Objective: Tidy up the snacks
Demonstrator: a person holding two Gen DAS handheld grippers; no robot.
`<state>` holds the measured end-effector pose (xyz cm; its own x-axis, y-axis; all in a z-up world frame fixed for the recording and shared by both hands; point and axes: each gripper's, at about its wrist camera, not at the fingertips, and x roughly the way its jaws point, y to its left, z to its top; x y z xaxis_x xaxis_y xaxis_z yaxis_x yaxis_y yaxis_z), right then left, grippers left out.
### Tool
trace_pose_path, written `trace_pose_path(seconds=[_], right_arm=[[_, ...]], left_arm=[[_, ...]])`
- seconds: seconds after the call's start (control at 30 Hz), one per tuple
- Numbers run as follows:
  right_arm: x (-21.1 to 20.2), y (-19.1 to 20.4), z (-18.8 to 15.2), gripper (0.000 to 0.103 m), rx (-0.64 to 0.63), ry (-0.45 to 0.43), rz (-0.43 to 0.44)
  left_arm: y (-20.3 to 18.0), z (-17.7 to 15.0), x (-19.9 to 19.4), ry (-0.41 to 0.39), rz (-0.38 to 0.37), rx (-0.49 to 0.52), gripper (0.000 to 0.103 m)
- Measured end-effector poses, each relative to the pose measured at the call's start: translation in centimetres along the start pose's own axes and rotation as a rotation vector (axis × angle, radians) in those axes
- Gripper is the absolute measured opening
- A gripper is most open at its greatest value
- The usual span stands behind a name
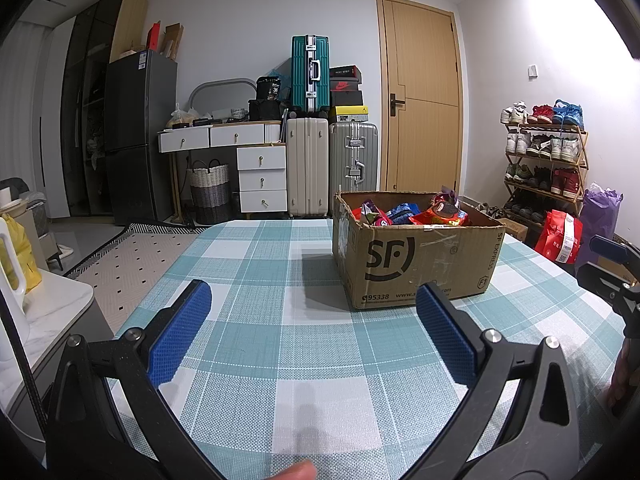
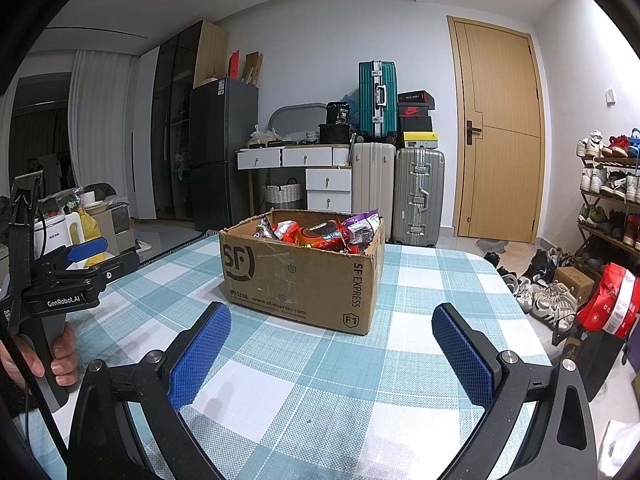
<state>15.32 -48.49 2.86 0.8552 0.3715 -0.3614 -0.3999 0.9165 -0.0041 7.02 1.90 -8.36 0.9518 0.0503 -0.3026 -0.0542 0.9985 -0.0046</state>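
Both views face the shared box (image 1: 416,256), near.

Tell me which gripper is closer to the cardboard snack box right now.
Left, narrowly. The left gripper hangs open just short of the cardboard box, which sits ahead and slightly right. The right gripper is open too, slightly farther back, facing the box's corner.

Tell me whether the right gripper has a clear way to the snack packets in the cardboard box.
Probably yes. The right gripper hovers open and empty, with only bare checked tablecloth between it and the open-topped cardboard box; the snack packets sit exposed at the top.
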Motion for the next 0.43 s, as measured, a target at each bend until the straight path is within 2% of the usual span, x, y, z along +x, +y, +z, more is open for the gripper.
trace_pose_path(seconds=[0.43], right_arm=[[0.0, 0.0, -0.03, 0.102, 0.0, 0.0, 0.0]], left_arm=[[0.04, 0.0, -0.14, 0.0, -0.001, 0.0, 0.102]])
